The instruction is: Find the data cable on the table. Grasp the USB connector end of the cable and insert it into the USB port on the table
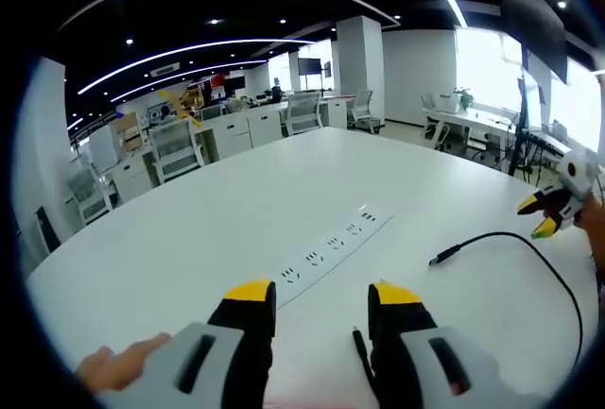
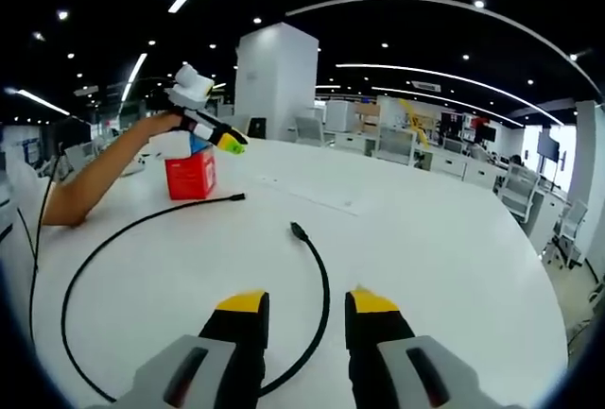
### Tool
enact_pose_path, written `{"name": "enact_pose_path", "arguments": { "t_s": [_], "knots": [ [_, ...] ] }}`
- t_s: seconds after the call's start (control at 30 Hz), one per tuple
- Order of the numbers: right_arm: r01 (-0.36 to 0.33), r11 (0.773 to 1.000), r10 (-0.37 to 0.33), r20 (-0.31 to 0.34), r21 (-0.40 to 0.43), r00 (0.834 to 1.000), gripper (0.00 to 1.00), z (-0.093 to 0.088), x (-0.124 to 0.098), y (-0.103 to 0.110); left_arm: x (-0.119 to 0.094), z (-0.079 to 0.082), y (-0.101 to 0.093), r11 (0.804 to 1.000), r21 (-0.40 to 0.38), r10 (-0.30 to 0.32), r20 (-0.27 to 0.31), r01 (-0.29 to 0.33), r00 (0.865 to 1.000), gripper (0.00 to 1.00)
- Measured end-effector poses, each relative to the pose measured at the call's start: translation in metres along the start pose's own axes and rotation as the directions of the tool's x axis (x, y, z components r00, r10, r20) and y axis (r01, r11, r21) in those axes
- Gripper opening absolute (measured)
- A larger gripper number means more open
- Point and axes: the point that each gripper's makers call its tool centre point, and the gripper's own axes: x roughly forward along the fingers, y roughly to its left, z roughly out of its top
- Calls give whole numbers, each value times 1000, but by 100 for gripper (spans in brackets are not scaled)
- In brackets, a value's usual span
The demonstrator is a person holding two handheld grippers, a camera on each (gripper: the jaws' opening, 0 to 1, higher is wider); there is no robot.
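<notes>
where the smooth white table (image 1: 189,239) curves under office ceiling strips, my left gripper (image 1: 321,300) and right gripper (image 2: 302,307) gape empty; thin black cable (image 2: 113,239) loops at 10 o'clock.

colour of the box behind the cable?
Red box, white item on top. Best seen in the right gripper view, beyond the black cable.

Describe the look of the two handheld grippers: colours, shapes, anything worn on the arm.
Each gripper, left and right, has two black jaws capped with yellow tips on moulded light-grey bodies with dark slots. In the right gripper view the left gripper shows a white top; the arm behind it is bare, no sleeve.
</notes>
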Motion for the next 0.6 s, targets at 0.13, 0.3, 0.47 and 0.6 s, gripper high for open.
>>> {"name": "enact_pose_path", "arguments": {
  "t_s": [0.13,0.3,0.47,0.6],
  "knots": [
    [-11,1000,11,4,16,1000,35,1,5,-3,-1,-1,-1,1000,0,0,-2,0,1000,39],
    [-9,1000,9,-2,15,1000,35,3,12,-11,-3,-2,-3,1000,0,0,2,0,1000,39],
    [-18,1000,18,-12,11,1000,35,3,19,-13,-3,-3,-3,1000,0,-1,2,1,1000,39],
    [-40,999,40,16,8,999,35,8,29,-12,-4,-4,-4,1000,1,0,-2,0,1000,39]
  ]
}}
